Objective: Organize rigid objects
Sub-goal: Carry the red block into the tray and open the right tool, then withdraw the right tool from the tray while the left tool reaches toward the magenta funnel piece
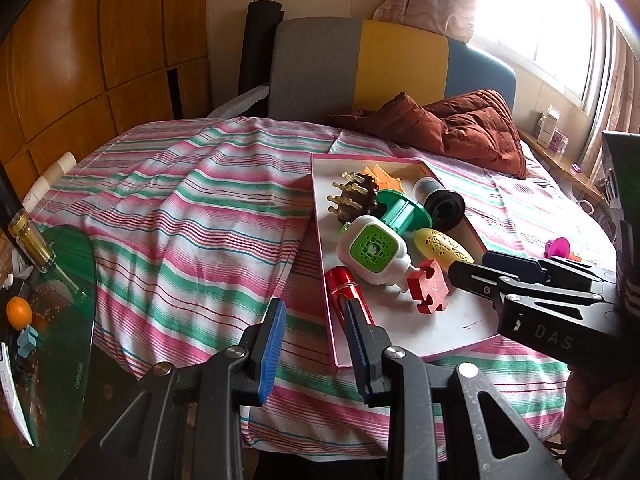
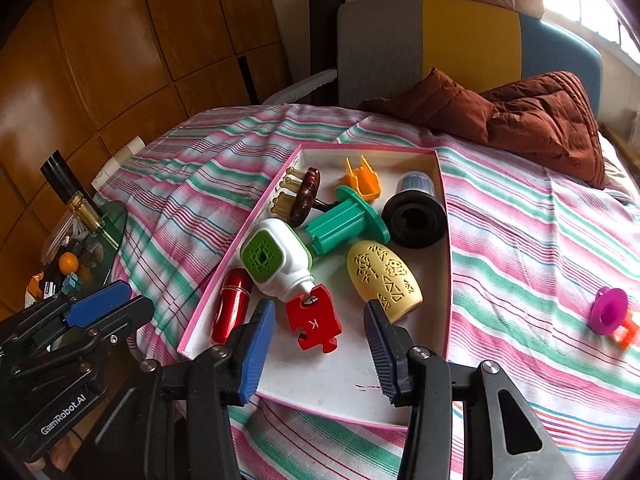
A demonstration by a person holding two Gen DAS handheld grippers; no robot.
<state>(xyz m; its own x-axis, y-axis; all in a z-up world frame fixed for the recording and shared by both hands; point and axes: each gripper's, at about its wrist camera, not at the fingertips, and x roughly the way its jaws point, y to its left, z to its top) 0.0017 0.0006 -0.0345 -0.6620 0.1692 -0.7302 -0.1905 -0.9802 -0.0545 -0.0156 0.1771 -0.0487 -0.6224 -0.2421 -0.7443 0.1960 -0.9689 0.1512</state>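
Note:
A pink-rimmed white tray (image 2: pixel 320 384) lies on the striped bed. It holds a red puzzle piece (image 2: pixel 314 322), a red cylinder (image 2: pixel 232 308), a white bottle with a green grille (image 2: pixel 276 260), a yellow egg shape (image 2: pixel 384 276), a green spool (image 2: pixel 344 224), a black cylinder (image 2: pixel 414 212), an orange piece and a brown pegged brush. My right gripper (image 2: pixel 320 354) hangs open over the tray's near end, just short of the puzzle piece, with nothing between its fingers. My left gripper (image 1: pixel 316 340) hovers by the tray's near left corner (image 1: pixel 336 362), narrowly open and empty.
A magenta and orange toy (image 2: pixel 610 312) lies on the bedcover right of the tray. A brown quilt (image 2: pixel 520 120) is bunched at the far side before a grey, yellow and blue headboard. A glass side table (image 1: pixel 60 300) at the left carries a bottle, an orange and clutter.

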